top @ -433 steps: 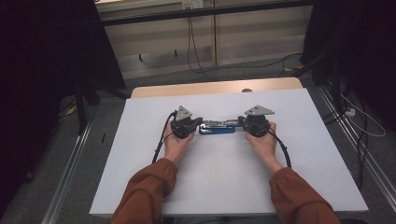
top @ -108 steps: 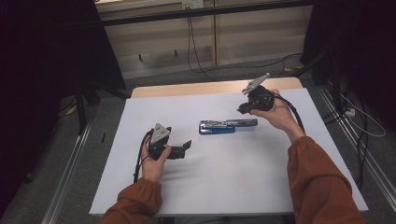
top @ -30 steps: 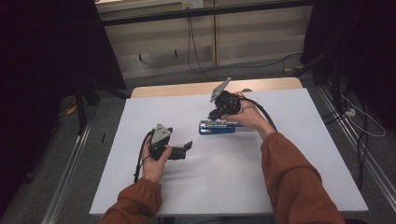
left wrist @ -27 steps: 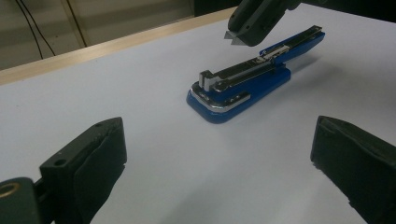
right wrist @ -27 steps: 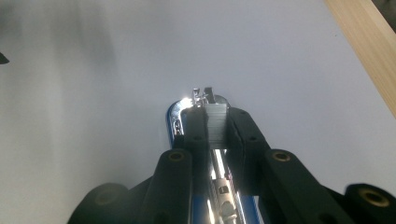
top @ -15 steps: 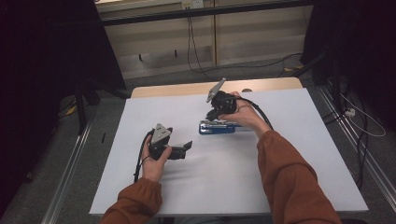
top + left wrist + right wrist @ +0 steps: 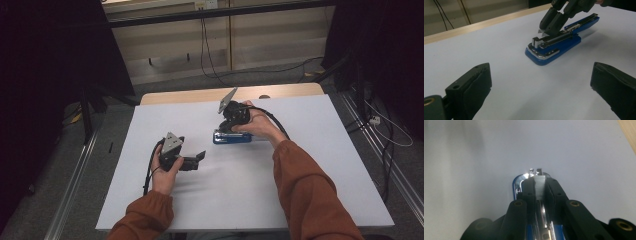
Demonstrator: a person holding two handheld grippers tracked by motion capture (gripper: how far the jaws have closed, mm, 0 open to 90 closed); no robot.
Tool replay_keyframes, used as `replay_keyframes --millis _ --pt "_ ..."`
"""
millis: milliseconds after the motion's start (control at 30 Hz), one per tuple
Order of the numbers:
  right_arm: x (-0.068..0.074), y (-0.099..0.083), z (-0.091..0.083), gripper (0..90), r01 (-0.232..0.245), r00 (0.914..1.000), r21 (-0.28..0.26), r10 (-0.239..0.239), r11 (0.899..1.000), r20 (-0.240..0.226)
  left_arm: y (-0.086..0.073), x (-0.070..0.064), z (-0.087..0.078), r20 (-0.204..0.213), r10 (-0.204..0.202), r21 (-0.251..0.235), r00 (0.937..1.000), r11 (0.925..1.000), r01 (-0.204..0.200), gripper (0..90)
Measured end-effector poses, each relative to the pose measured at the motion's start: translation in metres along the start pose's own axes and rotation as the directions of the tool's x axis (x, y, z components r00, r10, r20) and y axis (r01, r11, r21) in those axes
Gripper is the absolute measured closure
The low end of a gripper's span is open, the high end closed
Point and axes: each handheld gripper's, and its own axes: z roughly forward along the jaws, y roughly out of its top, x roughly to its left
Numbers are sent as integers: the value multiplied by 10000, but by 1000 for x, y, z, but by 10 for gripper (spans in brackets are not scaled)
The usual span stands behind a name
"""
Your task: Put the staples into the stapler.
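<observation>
Stapler (image 7: 232,137) open on worktop (image 7: 300,190); my right gripper (image 7: 550,25) has arrived, fingers pinching a staple strip (image 7: 539,187) above its channel. Left gripper (image 7: 197,159) idle, fingers wide, empty.

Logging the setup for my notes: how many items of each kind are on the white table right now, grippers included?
Blue stapler: 1
Strip of staples: 1
Grippers: 2, left gripper and right gripper
Total: 4
</observation>
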Motion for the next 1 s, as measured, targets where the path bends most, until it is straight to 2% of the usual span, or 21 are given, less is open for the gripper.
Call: replay_keyframes --millis 167,467,1000 --pt "0 0 3 794 75 10000 179 -75 9998 -40 0 0 0 -40 31 5 10000 10000 -31 37" --pt "-1 -1 5 794 135 9998 178 -133 9998 -113 0 0 0 -33 63 26 10000 10000 -63 36" --pt "-1 4 8 794 667 9976 227 -663 9975 -174 0 1 -1 -18 85 -10 10000 10000 -85 36"
